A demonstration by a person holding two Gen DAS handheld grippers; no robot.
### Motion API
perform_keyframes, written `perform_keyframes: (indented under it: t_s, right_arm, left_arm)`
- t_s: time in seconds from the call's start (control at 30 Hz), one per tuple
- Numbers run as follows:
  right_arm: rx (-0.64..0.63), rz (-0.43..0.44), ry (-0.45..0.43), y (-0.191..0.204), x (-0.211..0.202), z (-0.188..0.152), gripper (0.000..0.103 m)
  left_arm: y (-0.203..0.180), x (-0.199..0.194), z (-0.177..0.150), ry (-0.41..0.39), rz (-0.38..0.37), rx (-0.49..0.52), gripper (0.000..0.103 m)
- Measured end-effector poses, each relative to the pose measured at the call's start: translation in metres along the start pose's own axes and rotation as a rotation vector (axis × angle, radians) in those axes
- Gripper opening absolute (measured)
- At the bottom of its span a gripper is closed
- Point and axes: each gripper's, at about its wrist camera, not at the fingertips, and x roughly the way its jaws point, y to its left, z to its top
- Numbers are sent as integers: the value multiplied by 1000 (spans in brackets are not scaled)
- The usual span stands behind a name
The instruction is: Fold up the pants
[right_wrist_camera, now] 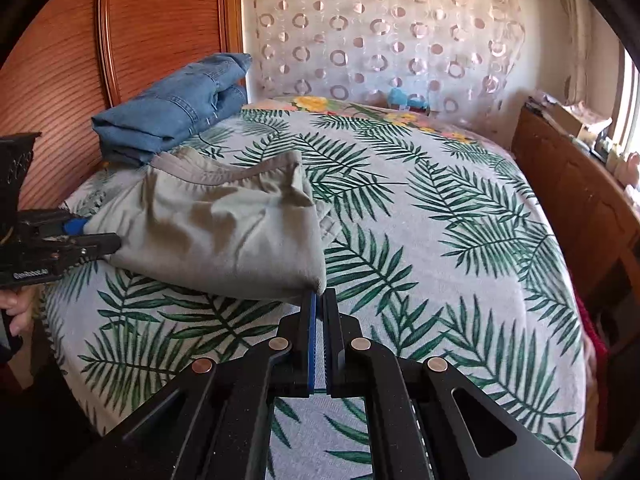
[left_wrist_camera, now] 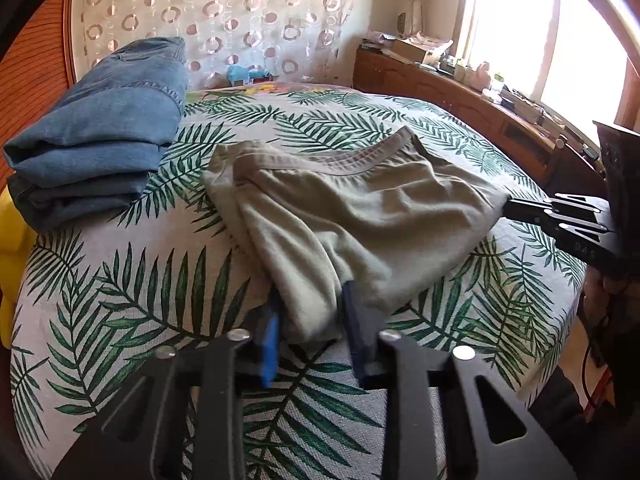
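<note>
1. Left claw [left_wrist_camera: 310,320]: jaws apart, straddling the near bunched end of the pants [left_wrist_camera: 360,216]. Cloth sits between the fingers, but they don't look pressed onto it. Reads as lined up for a pinch, not gripping.
2. Right claw [right_wrist_camera: 319,304]: jaws nearly together, pinching the pants' near corner [right_wrist_camera: 316,284]. That corner looks raised slightly off the bed [right_wrist_camera: 440,220]; probably held to keep the edge taut.
3. In the left view, the right claw [left_wrist_camera: 510,208] enters from the side at the pants' right edge. The two claws sit at opposite ends, which suits a two-point lift or fold-over.
4. Pants: olive, already doubled over, lying mid-bed on the palm-leaf sheet. Waistband [left_wrist_camera: 360,160] faces the far side. A layer edge sticks out at the left, so the layers aren't square.
5. My read: fold partly done. Next needs both ends gripped; the loose left end may sag or skew.
6. Jeans [left_wrist_camera: 96,136]: folded stack further back at the left, near the headboard [right_wrist_camera: 60,80], apart from the pants. Likely a finished pile.
7. Far: patterned curtain [right_wrist_camera: 380,32], sideboard [left_wrist_camera: 460,96] under the window.
</note>
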Motion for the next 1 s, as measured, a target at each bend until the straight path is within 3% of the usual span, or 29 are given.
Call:
perform_keyframes:
  t_s: [0.13,0.53,1.0]
  right_arm:
    - [7,17,-6,-4,-4,0,2]
    - [20,54,-28,-2,-47,-19,2]
    - [12,86,-20,4,-86,-43,2]
  left_arm:
    - [-1,-6,3,-13,-4,-1,16]
    - [-16,-37,2,-52,-36,27,16]
    - [-22,-42,-17,-17,-37,24,19]
